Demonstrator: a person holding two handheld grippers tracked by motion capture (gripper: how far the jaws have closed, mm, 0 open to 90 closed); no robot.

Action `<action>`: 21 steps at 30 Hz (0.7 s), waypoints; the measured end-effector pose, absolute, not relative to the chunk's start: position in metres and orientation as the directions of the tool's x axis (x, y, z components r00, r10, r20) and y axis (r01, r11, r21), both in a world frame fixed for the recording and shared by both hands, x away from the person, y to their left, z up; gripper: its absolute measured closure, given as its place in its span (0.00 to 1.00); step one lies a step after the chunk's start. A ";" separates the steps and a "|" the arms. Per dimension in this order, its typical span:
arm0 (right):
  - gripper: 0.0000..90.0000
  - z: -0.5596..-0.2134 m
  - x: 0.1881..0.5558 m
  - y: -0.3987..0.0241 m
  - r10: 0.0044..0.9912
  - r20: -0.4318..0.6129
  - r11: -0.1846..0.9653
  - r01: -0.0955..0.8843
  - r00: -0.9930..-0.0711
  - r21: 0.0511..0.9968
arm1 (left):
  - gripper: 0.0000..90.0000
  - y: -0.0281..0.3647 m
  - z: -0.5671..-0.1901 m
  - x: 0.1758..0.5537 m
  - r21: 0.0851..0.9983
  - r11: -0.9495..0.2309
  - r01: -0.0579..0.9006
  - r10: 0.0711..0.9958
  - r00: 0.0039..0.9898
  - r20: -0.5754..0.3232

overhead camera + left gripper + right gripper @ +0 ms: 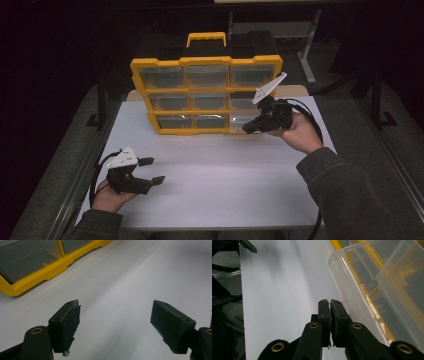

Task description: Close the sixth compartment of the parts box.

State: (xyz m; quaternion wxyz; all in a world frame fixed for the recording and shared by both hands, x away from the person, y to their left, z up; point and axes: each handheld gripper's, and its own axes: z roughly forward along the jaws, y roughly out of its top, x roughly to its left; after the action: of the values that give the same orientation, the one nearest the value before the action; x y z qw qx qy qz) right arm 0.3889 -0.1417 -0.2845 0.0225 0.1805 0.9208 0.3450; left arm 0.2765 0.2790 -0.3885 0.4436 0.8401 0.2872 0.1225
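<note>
On the white table (215, 185), yellow drawer box (206, 95) stood upright, dark room behind, left gripper (150, 171) spread wide, right gripper (248, 128) pressed together beside a clear drawer (372, 290).

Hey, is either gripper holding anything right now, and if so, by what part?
No. The left gripper is open over the white table; the right gripper is shut on nothing, beside the clear drawer.

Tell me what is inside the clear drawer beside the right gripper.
The clear drawer at the yellow organizer looks empty: through its walls show a clear divider and the yellow frame. Its near bottom corner lies behind the shut right gripper, so that part stays unseen.
</note>
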 end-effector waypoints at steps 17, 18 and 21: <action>0.96 -0.284 0.398 -0.141 0.369 0.084 0.689 0.333 -0.926 0.644 | 0.26 0.279 -0.388 0.276 0.817 -0.441 0.372 0.591 0.806 -0.048; 0.96 -0.284 0.398 -0.141 0.369 0.082 0.688 0.332 -0.926 0.645 | 0.26 0.279 -0.388 0.277 0.815 -0.442 0.375 0.591 0.805 -0.050; 0.95 -0.283 0.401 -0.142 0.369 0.072 0.690 0.326 -0.926 0.646 | 0.26 0.279 -0.389 0.277 0.811 -0.448 0.376 0.591 0.805 -0.047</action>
State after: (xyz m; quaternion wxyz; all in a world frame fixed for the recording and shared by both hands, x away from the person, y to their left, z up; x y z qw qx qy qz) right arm 0.4013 -0.1422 -0.2827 0.0317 0.1891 0.9188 0.3450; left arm 0.2766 0.2794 -0.3890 0.4402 0.8420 0.2871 0.1222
